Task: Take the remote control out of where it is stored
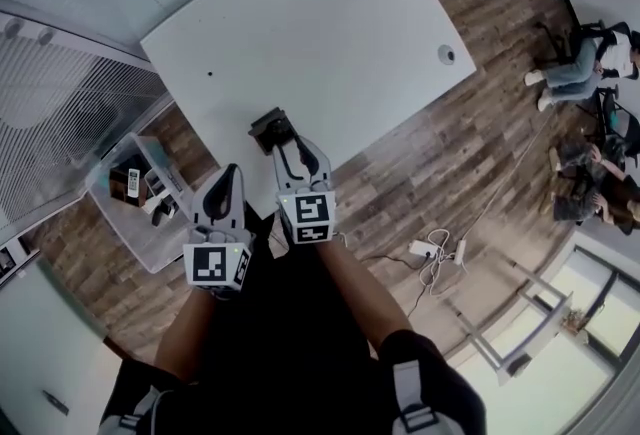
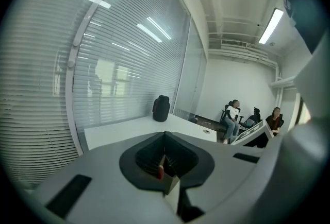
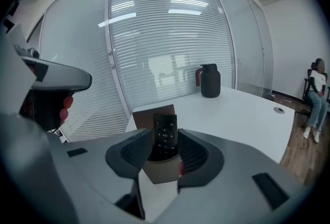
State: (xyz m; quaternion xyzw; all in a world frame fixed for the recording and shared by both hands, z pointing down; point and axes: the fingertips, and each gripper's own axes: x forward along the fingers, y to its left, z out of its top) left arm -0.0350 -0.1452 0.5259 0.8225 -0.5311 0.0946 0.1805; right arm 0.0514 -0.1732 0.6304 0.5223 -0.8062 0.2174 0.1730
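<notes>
The left gripper [image 1: 227, 179] has its jaws clenched together with nothing between them, and the white desk [image 1: 330, 43] lies ahead of them. To its right, the right gripper [image 3: 164, 152] has its jaws released and spread wide. Between them stands the remote control [image 3: 165, 134], upright in an open brown cardboard box [image 3: 161, 170] near the desk's edge. The pads flank it without pressing. Far beyond these jaws, a black jug [image 3: 210, 81] sits on the desk.
</notes>
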